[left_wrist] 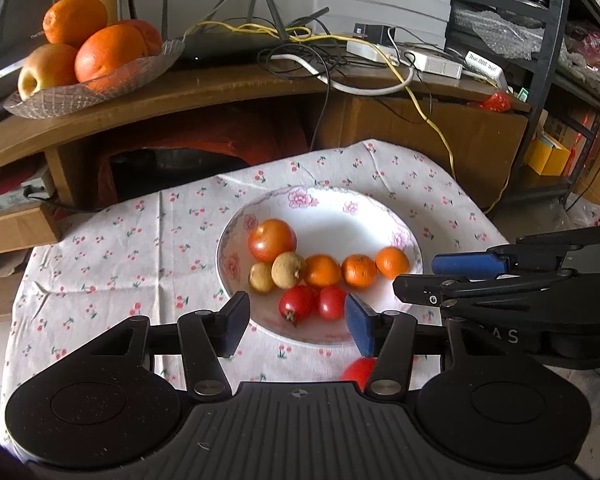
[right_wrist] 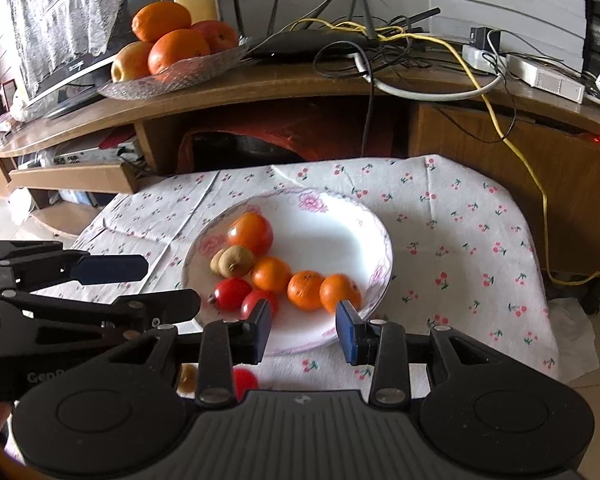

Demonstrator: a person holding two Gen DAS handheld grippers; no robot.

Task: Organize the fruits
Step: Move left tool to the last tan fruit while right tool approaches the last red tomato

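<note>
Both grippers hover at near rim of plate, nothing held.
Left gripper: jaws wide apart.
Right gripper: jaws wide apart.
Likely next: fetch loose red tomato on cloth near plate; lower straight, close gently to avoid bruising.
Plate: big tomato, two brown fruits, three small oranges, two cherry tomatoes.
Glass dish, far left shelf: oranges, apple.

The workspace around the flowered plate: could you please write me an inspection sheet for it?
Surface: cherry-print cloth covers the low table.
Job's things: flowered plate holds a large tomato, two longans, three small oranges, two small tomatoes; a red fruit lies off the plate.
Clutter: nothing seen on the cloth.
Grippers: left gripper and right gripper open, empty.
Cables: yellow cable hangs from the shelf.
Surroundings: glass fruit dish, router.
</note>
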